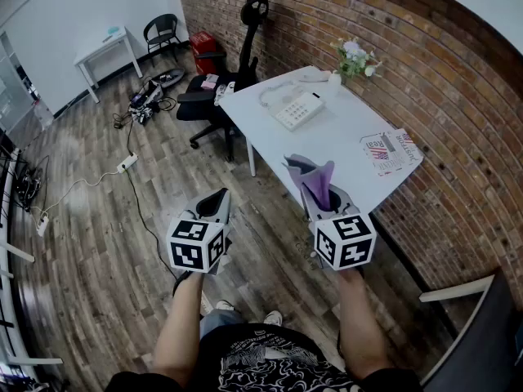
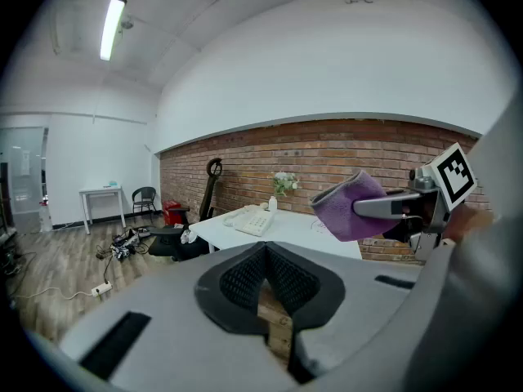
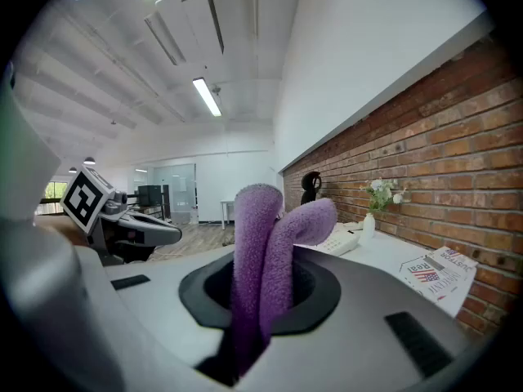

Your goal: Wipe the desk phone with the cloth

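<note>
left gripper (image 1: 217, 201) above wood floor (image 1: 98, 243), jaws together, nothing between. desk phone (image 1: 298, 109) lies on white table (image 1: 351, 149), well apart from both grippers. right gripper (image 1: 321, 196) at table edge, jaws clamped on folded purple cloth (image 1: 317, 180).

Desk phone (image 1: 299, 109) is lying on the table (image 1: 343, 149). Flower vase (image 1: 353, 60) is standing behind it by the brick wall (image 1: 425, 72), and a newspaper (image 1: 391, 152) is lying nearer, to the right. Office chair (image 1: 214, 92) is standing off the table's far-left side. Cloth (image 1: 315, 178) is sitting clamped in the right gripper (image 1: 320, 194) before the table, with the left gripper (image 1: 217, 202) hanging left of it.
</note>
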{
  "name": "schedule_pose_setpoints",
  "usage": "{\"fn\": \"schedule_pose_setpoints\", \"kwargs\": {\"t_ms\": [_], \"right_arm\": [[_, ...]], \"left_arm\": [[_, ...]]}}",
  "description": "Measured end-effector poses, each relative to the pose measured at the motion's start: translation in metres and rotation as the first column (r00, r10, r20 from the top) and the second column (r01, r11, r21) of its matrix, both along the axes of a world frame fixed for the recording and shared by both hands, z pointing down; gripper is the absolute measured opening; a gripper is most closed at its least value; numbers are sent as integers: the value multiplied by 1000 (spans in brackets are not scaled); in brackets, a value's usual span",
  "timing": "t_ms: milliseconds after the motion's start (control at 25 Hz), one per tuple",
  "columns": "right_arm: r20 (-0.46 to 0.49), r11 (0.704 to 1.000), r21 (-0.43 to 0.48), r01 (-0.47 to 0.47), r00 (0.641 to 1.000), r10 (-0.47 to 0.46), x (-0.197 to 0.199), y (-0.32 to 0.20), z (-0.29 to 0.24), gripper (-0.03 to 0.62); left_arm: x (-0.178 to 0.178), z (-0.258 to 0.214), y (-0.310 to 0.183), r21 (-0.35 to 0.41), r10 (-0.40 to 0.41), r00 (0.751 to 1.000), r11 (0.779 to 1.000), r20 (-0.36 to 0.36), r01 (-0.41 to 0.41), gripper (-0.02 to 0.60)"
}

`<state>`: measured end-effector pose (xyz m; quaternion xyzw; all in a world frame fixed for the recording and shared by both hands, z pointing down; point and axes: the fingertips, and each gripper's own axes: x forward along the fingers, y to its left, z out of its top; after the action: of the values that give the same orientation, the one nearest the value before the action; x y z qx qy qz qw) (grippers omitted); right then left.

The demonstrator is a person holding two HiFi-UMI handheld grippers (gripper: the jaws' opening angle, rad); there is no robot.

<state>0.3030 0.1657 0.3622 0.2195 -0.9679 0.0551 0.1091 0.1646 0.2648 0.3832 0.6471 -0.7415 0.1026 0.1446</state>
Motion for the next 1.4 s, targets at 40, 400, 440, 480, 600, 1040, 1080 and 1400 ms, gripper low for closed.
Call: {"fn": "schedule_pose_setpoints", "kwargs": {"t_ms": [40,400,440,480,600,1040,1080,1400], "right_arm": [[-4,1000,2,3,1000,-3,-1,-2,2,48],[-32,1000,-20,-17,999,17,-19,-25,19,48],[-37,1000,-20,-22,999,21,-24,-30,21,48],[-43,999,-21,-28,999,27,-30,-35,23,48],[-60,998,-26,-53,997,51,-50,-54,30,48],[-90,989,-31,-147,986,143,-161,-103,19,48],[-93,987,-31,-156,984,153,-168,-106,19,48],[-108,973,-32,-227,969,222,-206,-120,21,48]], "left_arm": [[0,1,-2,-2,1,1000,1000,2,-1,6],[-23,16,-31,-13,18,1000,1000,-11,-19,6],[-29,18,-36,-14,20,1000,1000,-16,-20,6],[-37,20,-43,-14,23,1000,1000,-20,-23,6],[-62,25,-65,-13,39,999,999,-33,-39,6],[-186,16,-132,-13,119,992,993,-41,-120,6],[-194,16,-137,-13,128,991,992,-38,-129,6],[-238,18,-161,-12,198,979,980,-48,-199,6]]}}
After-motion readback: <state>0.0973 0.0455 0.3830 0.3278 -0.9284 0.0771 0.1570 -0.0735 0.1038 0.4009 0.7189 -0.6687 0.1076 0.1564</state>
